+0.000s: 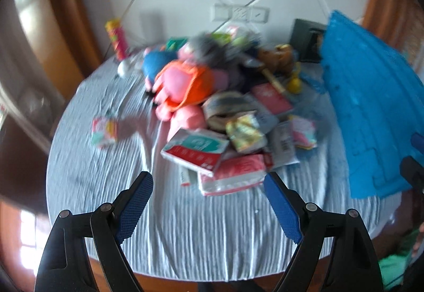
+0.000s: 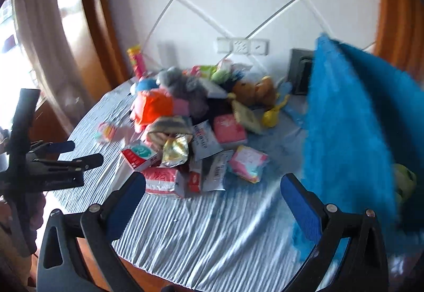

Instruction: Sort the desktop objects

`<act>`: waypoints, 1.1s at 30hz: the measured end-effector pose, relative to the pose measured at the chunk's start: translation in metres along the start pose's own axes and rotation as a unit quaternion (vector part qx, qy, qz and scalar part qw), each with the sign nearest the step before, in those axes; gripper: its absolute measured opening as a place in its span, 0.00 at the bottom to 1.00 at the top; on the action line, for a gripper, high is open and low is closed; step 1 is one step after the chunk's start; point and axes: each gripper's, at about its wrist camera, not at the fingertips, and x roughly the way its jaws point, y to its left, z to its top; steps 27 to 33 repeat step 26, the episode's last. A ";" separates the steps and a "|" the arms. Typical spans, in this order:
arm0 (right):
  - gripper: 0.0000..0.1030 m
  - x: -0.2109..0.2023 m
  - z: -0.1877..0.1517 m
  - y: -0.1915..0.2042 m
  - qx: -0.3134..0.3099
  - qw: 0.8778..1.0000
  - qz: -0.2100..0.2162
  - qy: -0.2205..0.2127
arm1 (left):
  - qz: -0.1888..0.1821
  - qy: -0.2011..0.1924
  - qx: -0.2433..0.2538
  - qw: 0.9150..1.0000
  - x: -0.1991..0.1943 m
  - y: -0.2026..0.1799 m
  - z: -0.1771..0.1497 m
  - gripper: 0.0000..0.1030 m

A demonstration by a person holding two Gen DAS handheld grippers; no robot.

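A pile of mixed objects lies on a round table with a grey striped cloth: a pink and orange plush toy, a grey plush, a brown plush, a red and white tissue pack, a shiny snack bag and pink packets. My left gripper is open and empty above the near cloth, just short of the pile. My right gripper is open and empty, also near the pile. Both views are blurred.
A large blue basket stands tilted at the table's right side, close to the right gripper. A tall snack tube stands at the back left. A small packet lies alone at left. The left gripper shows at left in the right wrist view.
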 end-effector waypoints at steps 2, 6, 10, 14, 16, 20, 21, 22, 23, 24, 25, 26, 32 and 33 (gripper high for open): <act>1.00 -0.021 -0.009 0.003 0.014 0.999 -0.033 -0.018 | -0.018 -0.017 0.019 1.000 -0.017 -0.007 -0.005 0.84; 1.00 -0.064 -0.034 0.016 0.042 0.994 -0.091 -0.040 | -0.047 -0.033 0.045 0.997 -0.045 -0.012 -0.022 0.84; 1.00 -0.092 -0.054 0.032 0.054 0.990 -0.122 -0.050 | -0.067 -0.049 0.059 0.995 -0.068 -0.009 -0.042 0.84; 1.00 -0.108 -0.073 0.046 0.068 0.988 -0.130 -0.054 | -0.072 -0.062 0.067 0.993 -0.085 -0.003 -0.057 0.84; 1.00 -0.113 -0.079 0.052 0.072 0.987 -0.131 -0.056 | -0.068 -0.068 0.068 0.993 -0.091 0.000 -0.062 0.84; 1.00 -0.124 -0.087 0.061 0.080 0.987 -0.126 -0.063 | -0.065 -0.077 0.072 0.992 -0.103 0.005 -0.069 0.84; 1.00 -0.126 -0.088 0.063 0.080 0.987 -0.125 -0.065 | -0.063 -0.080 0.072 0.992 -0.106 0.007 -0.071 0.84; 1.00 -0.127 -0.089 0.064 0.081 0.987 -0.124 -0.067 | -0.062 -0.084 0.071 0.992 -0.108 0.009 -0.072 0.84; 1.00 -0.129 -0.089 0.066 0.081 0.987 -0.124 -0.068 | -0.060 -0.087 0.070 0.992 -0.111 0.010 -0.074 0.84; 1.00 -0.130 -0.090 0.067 0.082 0.987 -0.122 -0.070 | -0.058 -0.090 0.069 0.992 -0.113 0.012 -0.076 0.84; 1.00 -0.131 -0.090 0.068 0.082 0.987 -0.121 -0.071 | -0.057 -0.092 0.069 0.992 -0.115 0.014 -0.077 0.84; 1.00 -0.132 -0.090 0.069 0.082 0.987 -0.121 -0.071 | -0.056 -0.093 0.069 0.992 -0.117 0.015 -0.077 0.84; 1.00 -0.132 -0.090 0.069 0.082 0.987 -0.121 -0.071 | -0.056 -0.093 0.069 0.992 -0.117 0.015 -0.077 0.84; 1.00 -0.132 -0.090 0.069 0.082 0.987 -0.121 -0.071 | -0.056 -0.093 0.069 0.992 -0.117 0.015 -0.077 0.84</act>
